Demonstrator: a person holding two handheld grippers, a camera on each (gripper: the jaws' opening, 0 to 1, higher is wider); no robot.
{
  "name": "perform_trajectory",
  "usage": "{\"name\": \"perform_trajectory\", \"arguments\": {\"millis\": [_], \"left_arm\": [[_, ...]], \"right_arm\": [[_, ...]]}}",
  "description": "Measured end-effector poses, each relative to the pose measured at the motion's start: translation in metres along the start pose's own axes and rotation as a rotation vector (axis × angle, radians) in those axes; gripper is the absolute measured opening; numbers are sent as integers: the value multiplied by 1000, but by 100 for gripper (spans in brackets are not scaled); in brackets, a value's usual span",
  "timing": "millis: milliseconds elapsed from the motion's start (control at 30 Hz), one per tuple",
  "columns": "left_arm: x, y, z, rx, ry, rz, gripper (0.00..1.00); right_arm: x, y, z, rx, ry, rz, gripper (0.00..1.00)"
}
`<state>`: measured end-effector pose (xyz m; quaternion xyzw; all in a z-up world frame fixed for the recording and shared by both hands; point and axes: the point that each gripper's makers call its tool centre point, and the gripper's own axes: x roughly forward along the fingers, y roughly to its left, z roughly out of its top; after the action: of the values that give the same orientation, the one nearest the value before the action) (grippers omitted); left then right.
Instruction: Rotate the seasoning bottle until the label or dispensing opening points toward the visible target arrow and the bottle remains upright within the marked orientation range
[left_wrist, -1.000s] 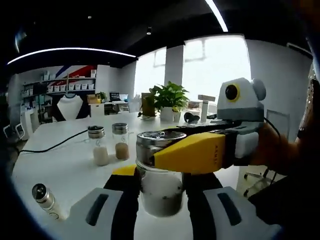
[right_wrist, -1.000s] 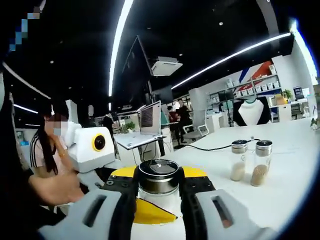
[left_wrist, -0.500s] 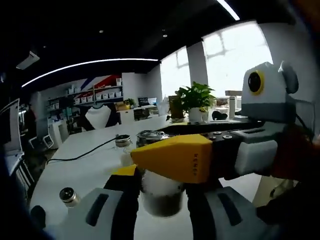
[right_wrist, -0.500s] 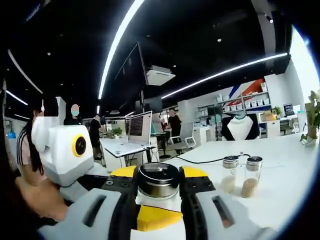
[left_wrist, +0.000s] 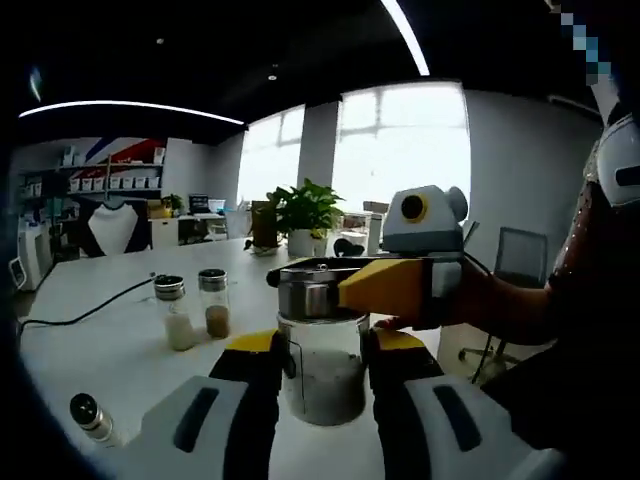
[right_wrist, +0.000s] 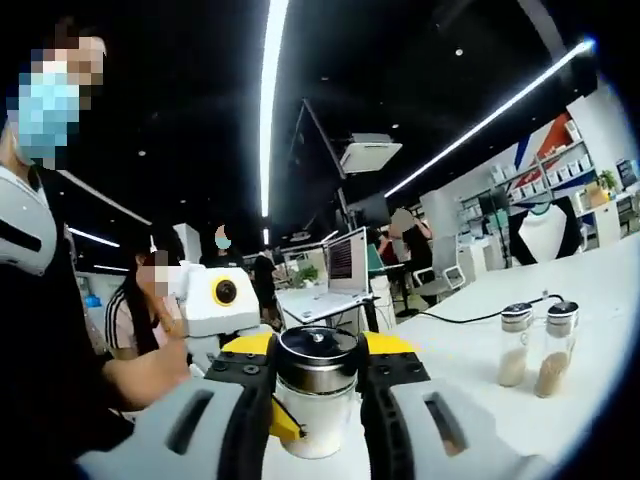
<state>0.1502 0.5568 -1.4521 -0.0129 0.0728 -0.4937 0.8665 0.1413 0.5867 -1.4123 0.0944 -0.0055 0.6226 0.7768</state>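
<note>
Your left gripper and right gripper both clench the seasoning bottle | upright on white table | office shelves behind jaws.

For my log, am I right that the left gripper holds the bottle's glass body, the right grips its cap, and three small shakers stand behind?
Not quite: two small shakers stand behind, as the left gripper view shows. The left gripper does hold the bottle by its glass body, and the right gripper grips its cap.

Seasoning bottle: upright on the table, between the left gripper's jaws.
Right gripper: jaws either side of its cap.
Two small shakers: side by side, behind-left.
Fallen shaker: near-left.
Potted plant: far behind.
</note>
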Motion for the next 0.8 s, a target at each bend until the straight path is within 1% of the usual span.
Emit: {"name": "perform_trajectory", "arguments": {"millis": [67,167,200,233,300,333,367,400,433,467,500,533,600,633,700,800], "left_arm": [[1,-2,1,4,-4,-12,36],[2,-3,5,3,-22,-16,36],[2,-4,6,7,-26,-9,36],[2,-3,9,23,-39,11,36],[3,-3,12,21,-50,30,35],[3,-1,13,23,-57,57,35],[3,4,13,33,-54,101,35],[3,11,11,50,-39,159,35],[3,13,10,62,-29,186,35],[4,16,9,62,-23,230,35],[4,20,8,54,-20,270,35],[3,23,7,64,-16,306,35],[2,28,7,71,-15,358,35],[1,30,7,90,-8,388,35],[-1,32,7,107,0,421,36],[-4,33,4,163,35,457,36]], "right_arm": [[1,3,2,-19,11,17,28],[1,5,5,-31,5,31,28],[1,5,5,-36,4,33,28],[1,5,7,-46,-6,35,29],[2,6,10,-59,-15,25,29],[3,4,11,-81,-18,0,29],[4,-1,11,-107,-6,-56,29],[7,-5,8,-121,14,-110,30],[8,-8,6,-141,29,-140,30],[9,-11,4,-156,39,-174,30],[11,-15,4,-144,34,-229,30],[12,-17,3,-134,35,-258,31],[12,-20,3,-117,23,-306,31],[12,-21,1,-112,23,-331,31],[13,-22,-3,-116,36,-352,31],[14,-24,-2,-96,18,-371,30]]}}
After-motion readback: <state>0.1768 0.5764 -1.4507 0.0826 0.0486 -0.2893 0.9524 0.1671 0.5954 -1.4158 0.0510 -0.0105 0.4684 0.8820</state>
